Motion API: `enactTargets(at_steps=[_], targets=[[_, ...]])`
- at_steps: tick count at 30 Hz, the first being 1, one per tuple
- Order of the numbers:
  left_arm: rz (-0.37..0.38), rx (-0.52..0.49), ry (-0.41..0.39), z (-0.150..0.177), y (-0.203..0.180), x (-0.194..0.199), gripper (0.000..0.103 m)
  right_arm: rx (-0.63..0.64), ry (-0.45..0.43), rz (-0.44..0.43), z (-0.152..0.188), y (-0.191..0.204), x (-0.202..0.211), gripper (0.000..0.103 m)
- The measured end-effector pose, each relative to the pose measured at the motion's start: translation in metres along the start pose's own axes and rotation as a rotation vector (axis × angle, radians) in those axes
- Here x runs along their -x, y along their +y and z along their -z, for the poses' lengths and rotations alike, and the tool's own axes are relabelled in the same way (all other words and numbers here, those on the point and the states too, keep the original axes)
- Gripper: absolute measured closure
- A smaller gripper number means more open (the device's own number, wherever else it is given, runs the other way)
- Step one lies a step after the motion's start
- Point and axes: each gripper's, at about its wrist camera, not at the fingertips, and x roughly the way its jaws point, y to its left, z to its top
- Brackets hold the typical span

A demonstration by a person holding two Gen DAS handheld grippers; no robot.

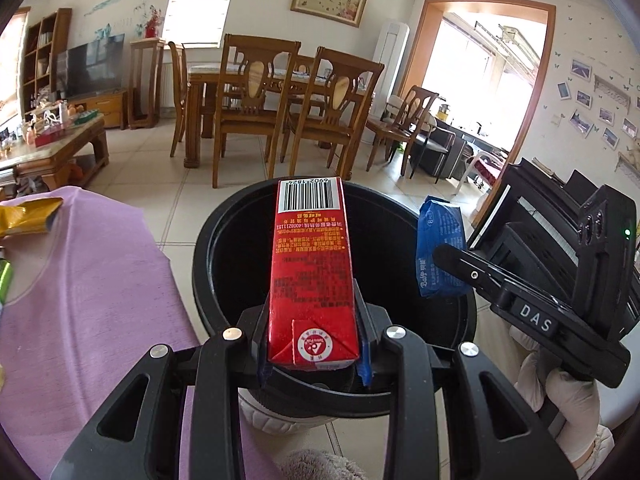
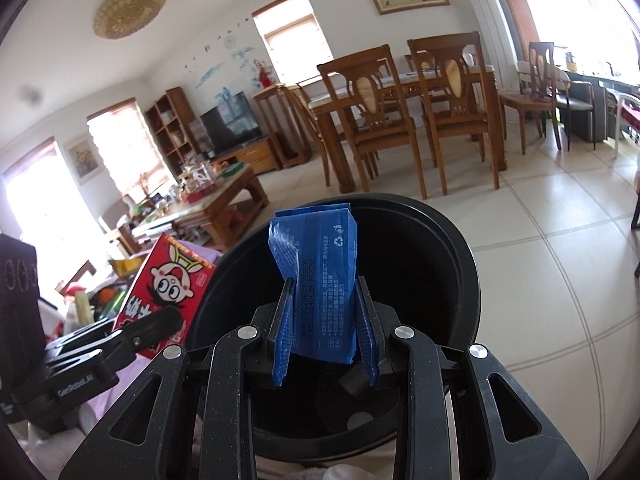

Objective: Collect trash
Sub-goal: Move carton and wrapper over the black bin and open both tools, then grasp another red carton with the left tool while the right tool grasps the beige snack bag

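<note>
My left gripper [image 1: 314, 334] is shut on a red drink carton [image 1: 310, 272] with a barcode at its far end, held over the mouth of a black trash bin [image 1: 224, 236]. My right gripper [image 2: 326, 320] is shut on a blue plastic packet [image 2: 320, 276], also held over the black bin [image 2: 440, 248]. In the left wrist view the right gripper [image 1: 448, 264] comes in from the right holding the blue packet [image 1: 438, 250] at the bin's rim. In the right wrist view the left gripper [image 2: 160, 322] holds the red carton [image 2: 164, 292] at the left.
A purple cloth [image 1: 92, 288] covers the surface on the left, with a gold wrapper [image 1: 28, 216] on it. More wrappers lie in a pile [image 2: 100, 300]. Beyond the bin are tiled floor [image 2: 560, 220], a coffee table [image 1: 52, 148] and dining chairs [image 1: 256, 104].
</note>
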Motion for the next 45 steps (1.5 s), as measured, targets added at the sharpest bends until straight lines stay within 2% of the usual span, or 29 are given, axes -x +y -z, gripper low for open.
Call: enactTargets(at_steps=[6,10,25,27,31,33,35,39,41,45], targets=[[0.003,-0.005,0.079,-0.008,-0.006,-0.034,0.071,-0.001,0.008,0.029,0.006,0.001,-0.012,0.074],[-0.005,-0.028,0.102,-0.014,-0.01,-0.048,0.071,0.005,0.012,0.047,0.004,0.001,-0.023,0.074],[-0.029,-0.064,0.073,-0.01,-0.015,-0.04,0.07,0.003,0.032,0.069,0.004,0.002,-0.044,0.072],[-0.032,-0.063,0.073,-0.011,-0.016,-0.04,0.07,0.001,0.029,0.068,0.004,0.002,-0.044,0.066],[-0.048,-0.077,0.066,-0.011,-0.018,-0.04,0.069,0.001,0.015,0.067,0.004,0.008,-0.042,0.047],[-0.066,-0.083,0.054,-0.01,-0.021,-0.038,0.062,-0.001,0.006,0.068,0.003,0.009,-0.041,0.046],[-0.08,-0.085,0.022,-0.011,-0.022,-0.033,0.043,-0.002,0.001,0.068,0.003,0.01,-0.039,0.046],[-0.102,-0.091,-0.053,-0.011,-0.022,-0.019,0.027,-0.002,-0.013,0.073,0.003,0.013,-0.03,0.046],[-0.107,-0.094,-0.087,-0.01,-0.022,-0.01,0.018,0.001,-0.023,0.073,0.003,0.015,-0.024,0.038],[-0.124,-0.087,-0.098,-0.008,-0.017,0.005,0.014,0.017,-0.039,0.072,0.005,0.025,-0.013,0.034]])
